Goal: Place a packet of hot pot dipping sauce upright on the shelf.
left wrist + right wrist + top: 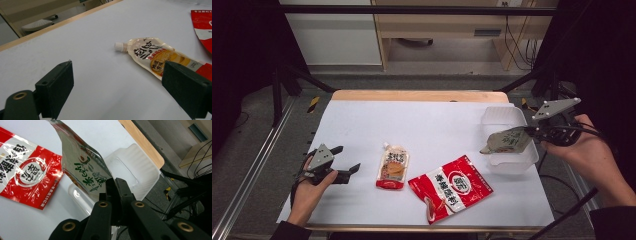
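Observation:
My right gripper [532,131] is shut on the edge of a grey-green pouch [508,140] and holds it in the air over a clear plastic tray [504,116] at the table's right side. In the right gripper view the pouch [82,167] hangs from the closed jaws above the tray [135,170]. My left gripper [347,161] rests open near the table's left front. An orange spouted pouch [393,167] lies just right of it. In the left gripper view that pouch [160,58] lies ahead, past the right jaw, with nothing between the jaws.
A red and white snack bag [450,186] lies near the front edge, between the orange pouch and the tray. The white table top [422,122] ends in a wooden strip at the back. Black frame bars and cables flank both sides.

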A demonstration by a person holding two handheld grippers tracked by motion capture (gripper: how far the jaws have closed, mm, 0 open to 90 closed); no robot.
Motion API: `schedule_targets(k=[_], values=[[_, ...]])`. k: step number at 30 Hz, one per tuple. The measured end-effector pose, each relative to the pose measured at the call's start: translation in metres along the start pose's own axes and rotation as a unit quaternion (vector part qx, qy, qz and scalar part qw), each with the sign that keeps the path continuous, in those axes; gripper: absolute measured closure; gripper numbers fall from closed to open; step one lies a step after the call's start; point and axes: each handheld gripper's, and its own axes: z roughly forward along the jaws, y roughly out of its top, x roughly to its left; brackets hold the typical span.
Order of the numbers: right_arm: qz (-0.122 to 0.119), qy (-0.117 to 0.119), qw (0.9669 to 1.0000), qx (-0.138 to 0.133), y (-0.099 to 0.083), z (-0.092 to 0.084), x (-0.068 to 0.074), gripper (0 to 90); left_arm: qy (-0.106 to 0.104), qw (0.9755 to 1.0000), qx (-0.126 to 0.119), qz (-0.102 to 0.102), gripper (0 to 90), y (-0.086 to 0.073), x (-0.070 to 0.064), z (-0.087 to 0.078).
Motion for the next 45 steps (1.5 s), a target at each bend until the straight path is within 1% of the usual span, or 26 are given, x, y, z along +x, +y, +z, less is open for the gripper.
schedule_targets(k=[4,13,17,21,23,27,33,37,39,40,44,45], values=[[0.001,0.005,1.0,0.005,-0.006,0.004,-0.002,90.0,-0.002,1.0,-0.001,0.001,10.5,0.0,0.0,-0.001],[0.008,0.008,0.9997,0.021,-0.019,0.01,-0.006,90.0,0.001,1.0,0.003,0.007,10.5,0.0,-0.001,-0.001],[0.013,0.01,0.9994,0.029,-0.022,0.012,-0.009,90.0,0.001,1.0,0.003,0.008,10.5,0.0,-0.001,-0.001],[0.013,0.014,0.9992,0.035,-0.023,0.015,-0.011,90.0,0.001,1.0,0.003,0.007,10.4,-0.001,0.0,-0.002],[0.011,0.015,0.9989,0.042,-0.024,0.017,-0.011,90.0,0.001,1.0,0.003,0.007,10.4,-0.001,0.0,-0.002],[0.007,0.021,0.9987,0.045,-0.027,0.021,-0.011,89.9,0.001,1.0,0.004,0.008,10.4,-0.001,0.0,-0.002],[0.007,0.029,0.9984,0.048,-0.03,0.027,-0.01,89.9,0.003,1.0,0.005,0.008,10.4,-0.001,0.0,-0.002],[0.013,0.029,0.9985,0.045,-0.032,0.031,-0.011,89.9,0.002,0.9999,0.006,0.008,10.4,-0.001,-0.001,-0.001],[0.018,0.03,0.9983,0.047,-0.034,0.032,-0.013,89.9,0.001,0.9999,0.008,0.008,10.4,-0.001,-0.001,-0.001],[0.017,0.031,0.9984,0.044,-0.035,0.033,-0.013,89.9,0.001,0.9999,0.008,0.008,10.4,-0.001,-0.001,-0.001],[0.02,0.034,0.9983,0.044,-0.037,0.033,-0.015,89.9,0.002,0.9999,0.008,0.008,10.4,-0.001,-0.001,-0.001],[0.017,0.033,0.9983,0.045,-0.037,0.032,-0.015,89.9,0.002,0.9999,0.008,0.009,10.4,-0.001,-0.001,-0.001]])
